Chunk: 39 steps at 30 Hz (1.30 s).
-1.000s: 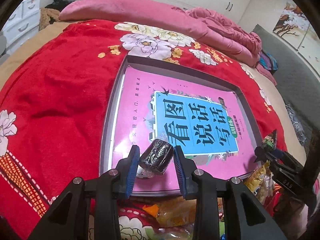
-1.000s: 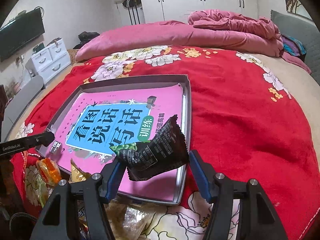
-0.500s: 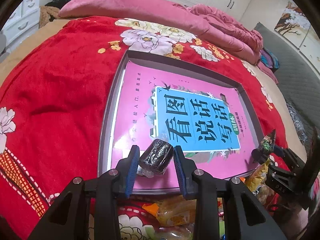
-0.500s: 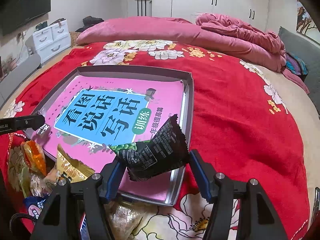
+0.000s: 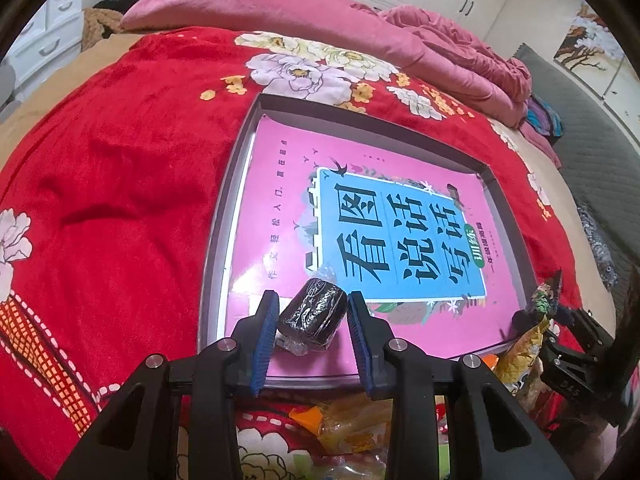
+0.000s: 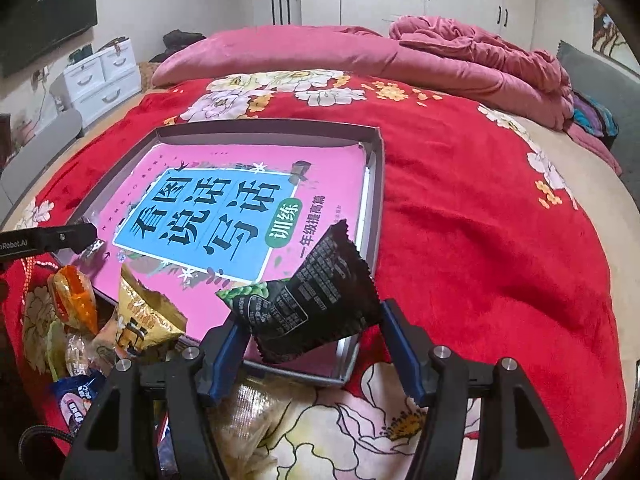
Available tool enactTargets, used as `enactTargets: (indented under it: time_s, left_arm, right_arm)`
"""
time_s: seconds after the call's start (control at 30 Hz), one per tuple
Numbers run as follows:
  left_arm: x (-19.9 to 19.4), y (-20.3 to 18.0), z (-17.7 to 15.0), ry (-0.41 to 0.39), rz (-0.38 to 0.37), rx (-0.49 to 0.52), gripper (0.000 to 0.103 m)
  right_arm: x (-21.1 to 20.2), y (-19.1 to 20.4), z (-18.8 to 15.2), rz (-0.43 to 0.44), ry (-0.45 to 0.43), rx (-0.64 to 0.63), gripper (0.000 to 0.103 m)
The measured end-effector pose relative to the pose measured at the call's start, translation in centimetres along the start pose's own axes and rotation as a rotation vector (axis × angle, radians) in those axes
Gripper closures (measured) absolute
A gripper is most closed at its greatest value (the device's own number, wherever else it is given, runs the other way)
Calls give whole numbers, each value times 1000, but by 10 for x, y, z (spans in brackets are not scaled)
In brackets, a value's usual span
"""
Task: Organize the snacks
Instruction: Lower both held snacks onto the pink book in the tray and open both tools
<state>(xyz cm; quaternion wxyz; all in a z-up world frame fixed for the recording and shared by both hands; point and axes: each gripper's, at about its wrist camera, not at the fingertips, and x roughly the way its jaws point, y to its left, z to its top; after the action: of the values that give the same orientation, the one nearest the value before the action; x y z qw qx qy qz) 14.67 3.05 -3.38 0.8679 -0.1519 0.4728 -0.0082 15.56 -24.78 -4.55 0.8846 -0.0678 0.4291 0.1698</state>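
Note:
A shallow grey tray [image 5: 214, 248] lies on the red flowered blanket, with a pink and blue book [image 5: 400, 232] flat inside it. My left gripper [image 5: 313, 300] is shut on a small black foil-wrapped roll snack [image 5: 316, 314], just above the tray's near left corner. My right gripper [image 6: 312, 316] is shut on a black snack packet [image 6: 320, 300] with a green corner, tilted and held over the tray's [image 6: 376, 184] near right corner. Each gripper shows at the edge of the other's view: the left gripper [image 6: 60, 238] and the right gripper [image 5: 568, 336].
Loose snacks are heaped on the blanket at the tray's near edge: a yellow packet [image 6: 140, 316], an orange one [image 6: 72, 300] and a blue one [image 6: 76, 396]. A pink duvet [image 6: 460, 64] lies along the far side of the bed. White drawers [image 6: 100, 80] stand at the far left.
The right gripper has tipped a little with its packet, so more of the snack heap shows at its lower left. The left gripper holds still. Both grips are unchanged.

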Motion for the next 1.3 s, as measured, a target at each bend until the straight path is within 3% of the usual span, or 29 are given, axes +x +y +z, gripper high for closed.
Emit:
enactTargets:
  time_s: [0.5,0.9,1.3]
  left_arm:
    - [4,-2,-4,34,1,3,67]
    - [0,1,-3,37,-10,-14,56]
    - [-7,-2,-2,27,-34,-9,54]
  right_arm:
    - [-4,-22,-6,84,28,142,36]
    - [-10,-22,-8,88,23,144,34]
    - [-16,-20,-10,87,12,130,32]
